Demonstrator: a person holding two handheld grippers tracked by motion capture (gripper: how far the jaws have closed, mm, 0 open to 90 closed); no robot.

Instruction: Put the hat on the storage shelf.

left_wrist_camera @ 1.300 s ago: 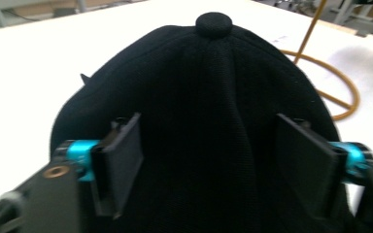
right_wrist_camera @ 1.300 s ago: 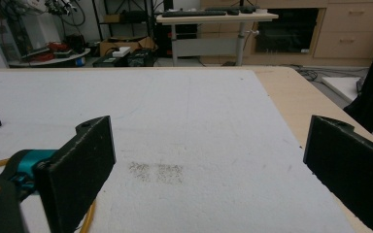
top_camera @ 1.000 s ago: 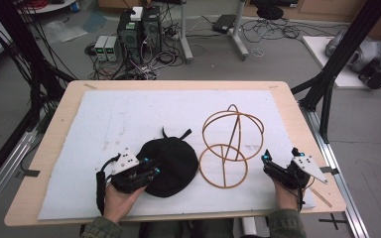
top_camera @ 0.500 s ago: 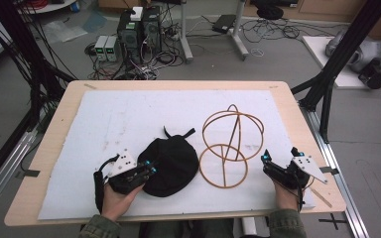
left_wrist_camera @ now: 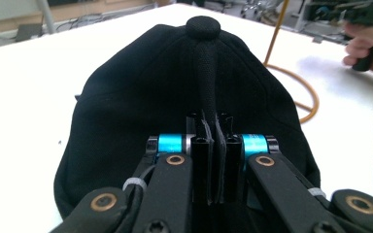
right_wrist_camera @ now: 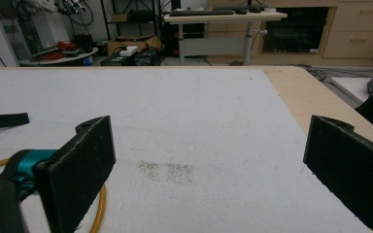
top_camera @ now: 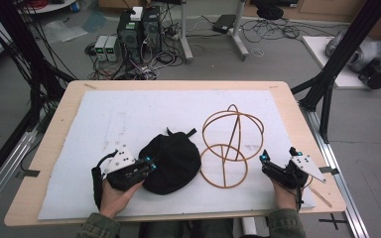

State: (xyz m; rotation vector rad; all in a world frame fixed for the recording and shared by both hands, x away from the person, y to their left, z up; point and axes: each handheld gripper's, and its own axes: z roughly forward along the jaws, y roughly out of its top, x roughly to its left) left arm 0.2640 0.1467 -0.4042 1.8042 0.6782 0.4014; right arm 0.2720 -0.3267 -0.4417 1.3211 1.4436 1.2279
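Jaws of left gripper (left_wrist_camera: 211,160) pinch black cap (left_wrist_camera: 175,97), brim seemingly hidden.

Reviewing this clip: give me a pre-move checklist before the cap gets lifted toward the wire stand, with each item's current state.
1. Left gripper shut on the black cap: ok, fabric pinched between its jaws.
2. Right gripper open and free: ok, jaws wide apart, nothing between.
3. Wire stand upright on the white mat: ok.
4. Cap apart from the stand's base ring: cannot tell, they sit very close.
5. Strength of the grip on the fabric: cannot tell.
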